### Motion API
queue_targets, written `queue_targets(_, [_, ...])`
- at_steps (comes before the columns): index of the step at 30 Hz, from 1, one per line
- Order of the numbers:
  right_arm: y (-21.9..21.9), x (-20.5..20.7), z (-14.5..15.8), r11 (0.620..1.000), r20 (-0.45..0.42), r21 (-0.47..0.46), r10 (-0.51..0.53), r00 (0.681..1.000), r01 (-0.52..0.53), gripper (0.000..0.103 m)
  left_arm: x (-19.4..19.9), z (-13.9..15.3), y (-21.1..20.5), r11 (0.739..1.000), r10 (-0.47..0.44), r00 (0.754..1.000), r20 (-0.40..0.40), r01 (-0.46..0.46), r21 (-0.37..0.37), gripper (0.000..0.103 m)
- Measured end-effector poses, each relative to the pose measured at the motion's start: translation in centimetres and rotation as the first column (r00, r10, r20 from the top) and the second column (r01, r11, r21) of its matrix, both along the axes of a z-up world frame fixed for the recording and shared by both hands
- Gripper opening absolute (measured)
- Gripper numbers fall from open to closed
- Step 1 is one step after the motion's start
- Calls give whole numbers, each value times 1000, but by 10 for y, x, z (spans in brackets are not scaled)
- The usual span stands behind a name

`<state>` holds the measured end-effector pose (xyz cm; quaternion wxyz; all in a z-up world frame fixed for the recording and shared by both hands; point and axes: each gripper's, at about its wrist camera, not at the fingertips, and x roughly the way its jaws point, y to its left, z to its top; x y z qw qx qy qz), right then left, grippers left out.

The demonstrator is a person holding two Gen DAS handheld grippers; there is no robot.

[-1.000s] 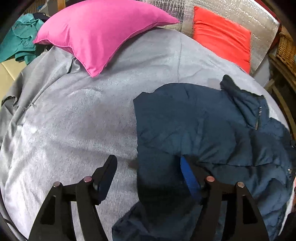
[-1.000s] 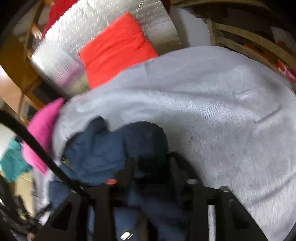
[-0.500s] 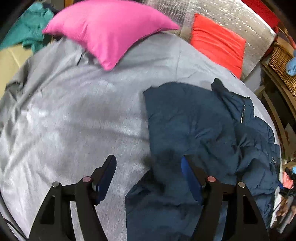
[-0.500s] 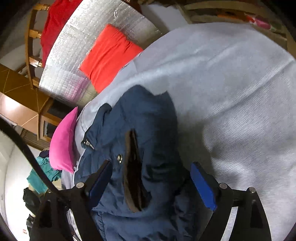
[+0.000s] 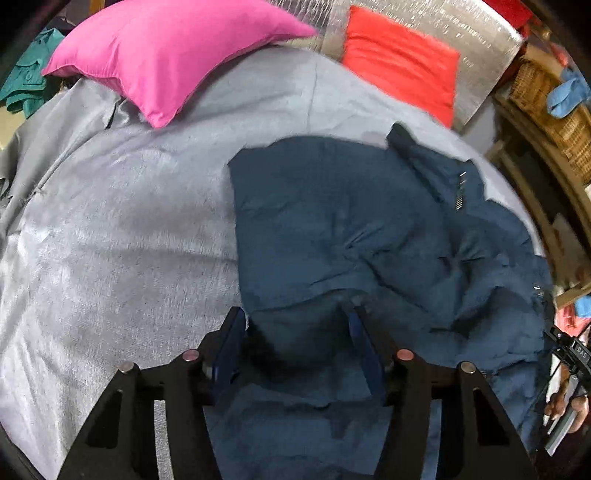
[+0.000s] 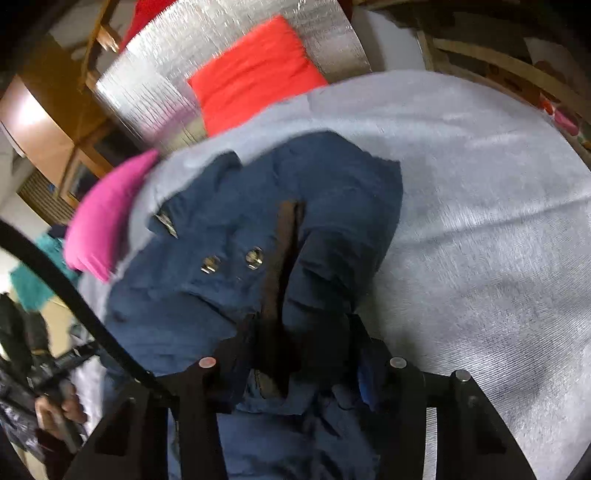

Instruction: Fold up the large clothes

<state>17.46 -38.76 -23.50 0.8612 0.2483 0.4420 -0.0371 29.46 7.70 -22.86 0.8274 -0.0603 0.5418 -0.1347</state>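
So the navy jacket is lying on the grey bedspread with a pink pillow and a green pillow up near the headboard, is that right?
Not quite: the second pillow is red, not green, as the left wrist view shows. The rest holds: the navy jacket lies on the grey bedspread, and the pink pillow sits near the headboard.

Navy jacket [image 5: 332, 221]: matt puffy cloth, metal snaps. Bed cover [image 5: 110, 240]: grey, coarse weave. Far panel [image 5: 476, 33]: shiny crinkled foil. Pink pillow [image 5: 166, 48]: smooth cloth.
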Motion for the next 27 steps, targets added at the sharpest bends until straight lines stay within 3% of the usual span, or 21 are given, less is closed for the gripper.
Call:
queue_targets(8, [-19,-6,7,998,-10,51,-37,999,37,55,-5,3,-14,996,7,1000,10,-8,91,62])
queue_targets(12, [-33,-21,14,988,1,120,-98,995,98,75,-10,15,-10,993,25,999,48,-31,116,62])
queue_targets(14, [-38,-22,13,982,4,138,-131,991,129,79,-10,17,-4,992,38,997,59,-45,115,66])
queue_targets(19, [-48,-13,-8,969,-39,187,-158,987,162,79,-4,7,12,995,87,996,9,-87,47,69])
queue_targets(23, [-44,0,-21,960,-26,259,-108,994,111,80,-2,-8,16,996,74,996,-53,-77,-48,69])
queue_targets(26, [-28,5,-17,979,-6,198,-41,999,41,79,-2,-8,15,996,69,997,-46,-71,-56,69])
queue_targets(27, [-21,7,-15,984,3,180,-9,1000,9,69,-2,-8,15,996,70,997,-44,-72,-58,69])
